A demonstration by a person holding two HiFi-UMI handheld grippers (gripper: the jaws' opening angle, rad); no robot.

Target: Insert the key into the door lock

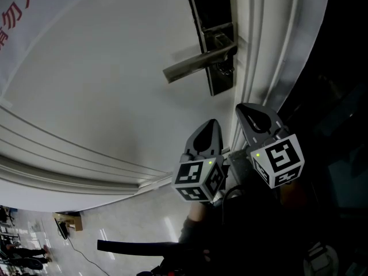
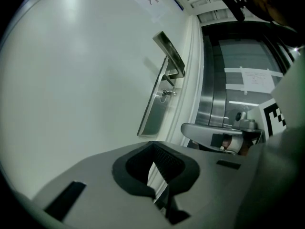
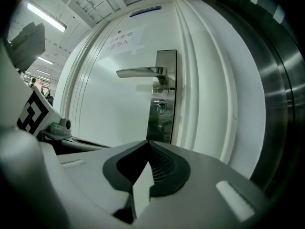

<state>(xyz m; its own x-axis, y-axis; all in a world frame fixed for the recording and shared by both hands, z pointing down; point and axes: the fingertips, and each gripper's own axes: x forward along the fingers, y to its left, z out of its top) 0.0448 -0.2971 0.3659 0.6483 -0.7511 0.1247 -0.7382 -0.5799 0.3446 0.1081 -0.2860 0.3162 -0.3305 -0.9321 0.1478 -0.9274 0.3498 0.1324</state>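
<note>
Jaws on your left gripper [image 2: 157, 171] and right gripper [image 3: 145, 168] meet, empty; part them before squarely gripping the small metal key [image 3: 160, 106], apparently already in the brushed-steel lock plate [image 3: 161, 126].

We find the lock plate [image 3: 162, 116] at the right edge of the door [image 3: 109, 109], just beside the frame mouldings [image 3: 200, 94], the handle [image 3: 138, 72] reaching leftward from the plate's upper part and the key [image 3: 161, 106] sticking out of the plate just below it. A paper sign [image 3: 121, 39] sits on the door above the handle. Below the plate and apart from it, our left gripper [image 1: 210, 128] and right gripper [image 1: 256, 115] hang side by side, the right one before the mouldings.
</note>
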